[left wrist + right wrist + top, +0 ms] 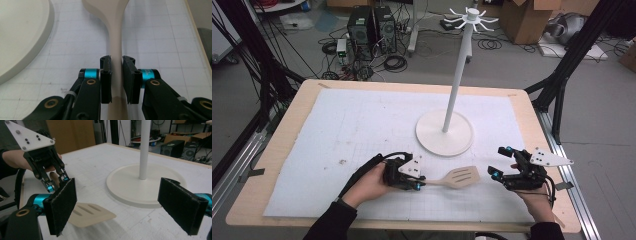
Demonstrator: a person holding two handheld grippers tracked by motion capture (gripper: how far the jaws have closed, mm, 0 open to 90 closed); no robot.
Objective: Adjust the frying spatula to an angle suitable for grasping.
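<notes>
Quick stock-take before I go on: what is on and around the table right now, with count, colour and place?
Slotted spatula: one, beige, front centre of the mat, handle clamped in the left gripper.
Hanging stand: one, white, round base right of centre, tall pole with hooks on top.
Mat: one, white, gridded, covering the wooden table.
Computer towers: two, black, on the floor beyond.
Cardboard boxes: brown, far right floor.
Left gripper: black, shut on the handle.
Right gripper: black, open, right of the blade.
</notes>
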